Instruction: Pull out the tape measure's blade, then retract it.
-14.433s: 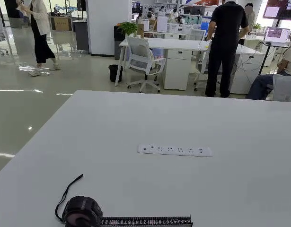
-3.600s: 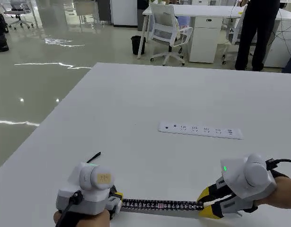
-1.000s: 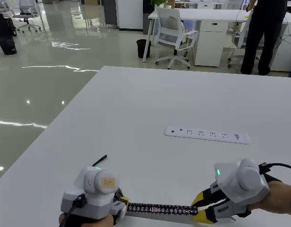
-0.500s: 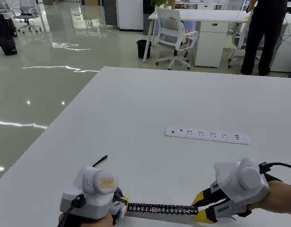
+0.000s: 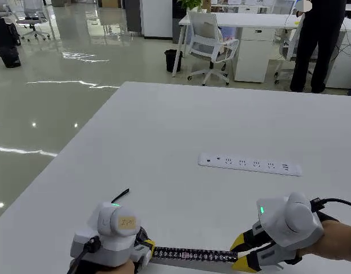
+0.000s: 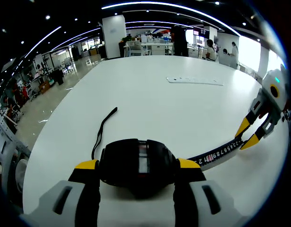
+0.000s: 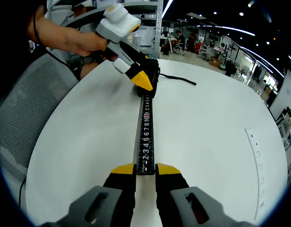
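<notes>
The black tape measure case [image 6: 138, 165] sits between the yellow fingertips of my left gripper [image 6: 138, 164], which is shut on it at the table's near edge. Its black blade [image 6: 216, 153] with white numbers lies flat on the white table [image 5: 181, 131], pulled out a short way to the right. My right gripper [image 7: 145, 168] is shut on the blade's end [image 7: 145, 166]. In the head view the left gripper [image 5: 145, 246] hides the case, the blade [image 5: 192, 254] runs between the two grippers, and the right gripper [image 5: 240, 254] is at its right end. The case's black wrist strap [image 6: 102, 132] trails behind it.
A white power strip [image 5: 249, 164] lies flat further up the table, beyond the grippers. The table's left edge [image 5: 61, 171] drops to a glossy floor. Office chairs, desks and a standing person [image 5: 315, 34] are well behind the table.
Since the earliest frame both grippers have come in, one onto the case and one onto the blade's end. Over the last second nothing has visibly changed.
</notes>
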Available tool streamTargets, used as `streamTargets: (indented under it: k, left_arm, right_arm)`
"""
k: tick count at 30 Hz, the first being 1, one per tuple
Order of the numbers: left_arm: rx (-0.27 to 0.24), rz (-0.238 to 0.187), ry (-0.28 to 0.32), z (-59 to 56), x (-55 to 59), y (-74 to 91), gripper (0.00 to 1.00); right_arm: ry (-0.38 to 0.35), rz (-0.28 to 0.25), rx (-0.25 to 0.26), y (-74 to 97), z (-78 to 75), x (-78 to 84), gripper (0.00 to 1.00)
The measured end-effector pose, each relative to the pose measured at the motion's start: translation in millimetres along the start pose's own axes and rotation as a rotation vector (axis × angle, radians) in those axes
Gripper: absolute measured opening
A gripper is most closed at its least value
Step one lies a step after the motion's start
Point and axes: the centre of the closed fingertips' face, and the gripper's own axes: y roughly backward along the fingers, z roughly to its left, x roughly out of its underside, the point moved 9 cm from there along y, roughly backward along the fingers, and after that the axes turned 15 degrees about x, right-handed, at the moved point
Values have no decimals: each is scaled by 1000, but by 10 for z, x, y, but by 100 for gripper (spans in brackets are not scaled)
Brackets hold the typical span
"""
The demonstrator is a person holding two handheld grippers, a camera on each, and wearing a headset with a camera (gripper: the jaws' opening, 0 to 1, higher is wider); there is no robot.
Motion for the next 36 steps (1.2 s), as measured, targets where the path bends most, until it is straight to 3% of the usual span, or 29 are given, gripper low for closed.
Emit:
streamTargets:
  k: [36]
  left_arm:
    - [3, -1, 6, 2, -1, 14, 58]
  right_arm:
    - [0, -9, -3, -74, 24, -116, 15]
